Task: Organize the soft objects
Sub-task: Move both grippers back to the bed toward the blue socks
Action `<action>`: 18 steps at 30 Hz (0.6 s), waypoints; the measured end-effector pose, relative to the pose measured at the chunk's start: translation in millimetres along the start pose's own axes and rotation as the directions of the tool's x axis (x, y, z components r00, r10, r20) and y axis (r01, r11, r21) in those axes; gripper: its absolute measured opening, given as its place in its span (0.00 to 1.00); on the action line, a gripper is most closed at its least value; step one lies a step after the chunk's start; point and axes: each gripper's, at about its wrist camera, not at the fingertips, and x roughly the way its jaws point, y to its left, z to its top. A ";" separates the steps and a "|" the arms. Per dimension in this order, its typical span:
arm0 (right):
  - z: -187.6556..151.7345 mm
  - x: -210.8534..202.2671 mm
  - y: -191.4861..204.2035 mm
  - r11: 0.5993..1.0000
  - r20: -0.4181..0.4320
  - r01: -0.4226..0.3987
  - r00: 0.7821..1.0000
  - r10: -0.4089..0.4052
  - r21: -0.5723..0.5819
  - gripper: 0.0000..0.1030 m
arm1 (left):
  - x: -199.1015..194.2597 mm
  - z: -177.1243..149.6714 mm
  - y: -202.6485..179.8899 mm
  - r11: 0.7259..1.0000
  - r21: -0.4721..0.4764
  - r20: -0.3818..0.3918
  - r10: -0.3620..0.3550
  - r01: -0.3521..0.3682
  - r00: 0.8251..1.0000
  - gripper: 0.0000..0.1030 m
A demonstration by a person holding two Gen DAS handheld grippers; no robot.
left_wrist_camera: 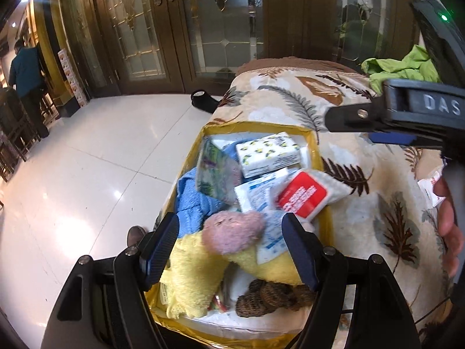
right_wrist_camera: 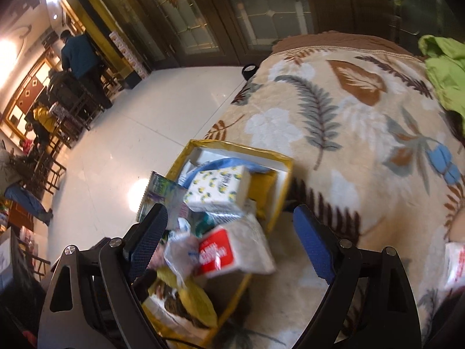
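A yellow-edged box (left_wrist_camera: 325, 226) sits on a leaf-patterned blanket (left_wrist_camera: 290, 93), packed with soft things. In it are a blue towel (left_wrist_camera: 191, 200), a yellow towel (left_wrist_camera: 191, 279), a pink plush ball (left_wrist_camera: 232, 232), a brown knitted piece (left_wrist_camera: 270, 293) and a lemon-print tissue pack (left_wrist_camera: 267, 154). A red-labelled pack (left_wrist_camera: 302, 197) lies tilted over the box's right rim. My left gripper (left_wrist_camera: 231, 226) hovers open above the pink ball, touching nothing. My right gripper (right_wrist_camera: 229, 221) stands wide open over the red-labelled pack (right_wrist_camera: 223, 253), its pads clear of it. One of its fingers (left_wrist_camera: 357, 116) shows in the left wrist view.
A green cloth (right_wrist_camera: 444, 72) lies at the blanket's far right. Another red-and-white pack (right_wrist_camera: 454, 264) rests by the holding hand (left_wrist_camera: 447, 232). White tiled floor (left_wrist_camera: 87, 174) spreads left of the box, with a black object (left_wrist_camera: 202, 99), chairs and a standing person (left_wrist_camera: 26, 84) farther off.
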 end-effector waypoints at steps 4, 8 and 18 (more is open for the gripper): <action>-9.7 -24.2 -22.2 0.999 0.033 0.007 0.999 -0.008 0.050 0.86 | -2.6 0.7 -13.6 1.000 0.023 0.001 -0.008 0.008 1.000 0.72; -17.7 -46.1 -49.4 0.995 0.068 0.023 0.997 -0.030 0.099 0.86 | -3.5 4.1 -33.3 0.998 0.054 0.000 -0.019 0.019 1.000 0.72; -39.4 -112.5 -138.0 0.959 0.183 0.084 0.973 -0.137 0.269 0.86 | 12.9 29.6 -90.1 0.988 0.115 -0.027 -0.100 0.102 0.995 0.72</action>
